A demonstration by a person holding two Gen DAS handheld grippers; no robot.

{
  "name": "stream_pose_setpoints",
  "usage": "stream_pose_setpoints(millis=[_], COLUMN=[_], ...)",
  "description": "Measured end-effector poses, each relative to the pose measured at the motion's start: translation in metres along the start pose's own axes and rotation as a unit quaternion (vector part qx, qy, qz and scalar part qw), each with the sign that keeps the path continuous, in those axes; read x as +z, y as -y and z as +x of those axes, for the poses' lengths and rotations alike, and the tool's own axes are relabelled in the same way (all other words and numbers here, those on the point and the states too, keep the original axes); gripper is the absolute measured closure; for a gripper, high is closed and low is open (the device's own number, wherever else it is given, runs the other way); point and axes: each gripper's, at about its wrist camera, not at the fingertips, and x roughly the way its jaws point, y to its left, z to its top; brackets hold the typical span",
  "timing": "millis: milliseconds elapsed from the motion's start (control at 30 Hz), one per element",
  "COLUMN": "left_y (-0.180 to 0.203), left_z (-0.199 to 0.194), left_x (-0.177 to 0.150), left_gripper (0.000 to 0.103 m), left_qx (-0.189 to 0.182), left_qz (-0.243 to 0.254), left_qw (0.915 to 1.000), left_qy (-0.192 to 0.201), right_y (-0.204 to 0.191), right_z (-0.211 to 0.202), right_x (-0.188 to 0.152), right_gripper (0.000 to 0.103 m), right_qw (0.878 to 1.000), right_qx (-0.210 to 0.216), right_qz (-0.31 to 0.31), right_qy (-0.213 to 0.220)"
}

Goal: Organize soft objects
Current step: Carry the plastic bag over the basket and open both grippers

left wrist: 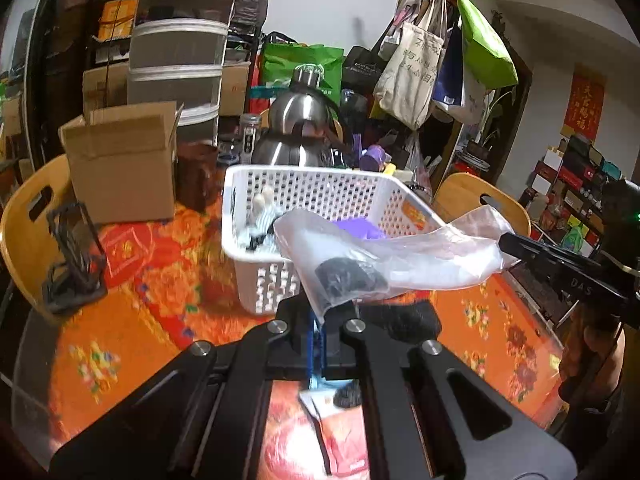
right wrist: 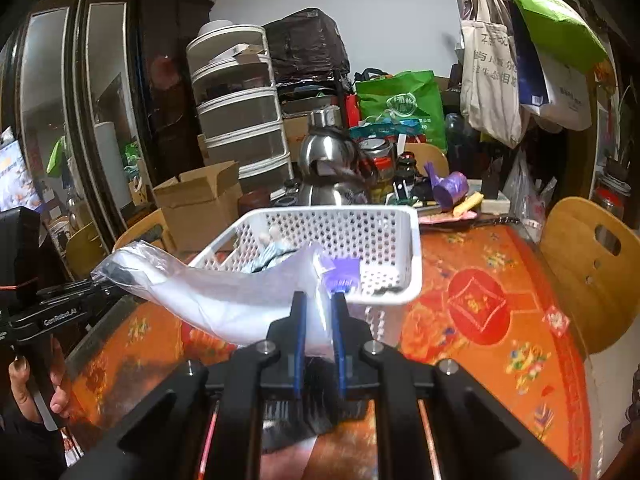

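The clear plastic bag [left wrist: 384, 252] (something dark inside) is held stretched above the tabletop [left wrist: 132, 320], pinched at opposite ends by closed left gripper [left wrist: 320, 320] and right gripper [right wrist: 318, 304], presumably for the white basket [left wrist: 320, 184].

A plastic bag [left wrist: 400, 260] is held up above the table [left wrist: 132, 320], stretched between the left gripper [left wrist: 322, 320] at one end and the right gripper [right wrist: 319, 304] at the other. Just behind it a basket [left wrist: 320, 188] is set on the table, with what may be a small doll [left wrist: 262, 216] lying inside. Left of the basket a cardboard box [left wrist: 120, 168] is placed, and a kettle [left wrist: 296, 128] is found behind the basket. A chair [right wrist: 592, 272] is drawn up at the table's right edge.
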Motion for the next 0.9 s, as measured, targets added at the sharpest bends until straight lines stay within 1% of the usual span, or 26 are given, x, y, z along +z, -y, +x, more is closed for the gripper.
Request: stream_pose_setpoints(millis=[133, 233, 400, 567, 667, 733, 900], left_y=[0.001, -0.002, -0.010, -0.023, -0.032, -0.035, -0.039], left_z=[0.006, 0.017, 0.049, 0.088, 0.111, 0.125, 0.156], left_x=[0.030, 0.057, 0.093, 0.110, 0.118, 0.120, 0.118], left_gripper=[0.102, 0.102, 0.102, 0.102, 0.102, 0.102, 0.102], left_qx=[0.001, 0.004, 0.028, 0.045, 0.051, 0.057, 0.059], left_qz=[0.001, -0.006, -0.008, -0.018, -0.029, -0.028, -0.026], left_qw=[1.0000, 1.0000, 0.9993, 0.9979, 0.9970, 0.9963, 0.9955], left_qy=[0.001, -0.005, -0.024, -0.043, -0.051, -0.058, -0.069], right_y=[0.009, 0.016, 0.035, 0.049, 0.050, 0.050, 0.053], right_z=[0.014, 0.028, 0.055, 0.085, 0.102, 0.112, 0.134], right_x=[0.026, 0.043, 0.065, 0.073, 0.074, 0.074, 0.073], right_gripper=[0.093, 0.093, 0.093, 0.093, 0.093, 0.093, 0.093], right_qw=[1.000, 1.000, 0.999, 0.999, 0.998, 0.998, 0.998], right_qx=[0.000, -0.006, -0.012, -0.010, -0.013, -0.018, -0.018], right_qz=[0.008, 0.013, 0.025, 0.041, 0.040, 0.036, 0.031], right_qy=[-0.005, -0.012, -0.023, -0.034, -0.039, -0.044, -0.051])
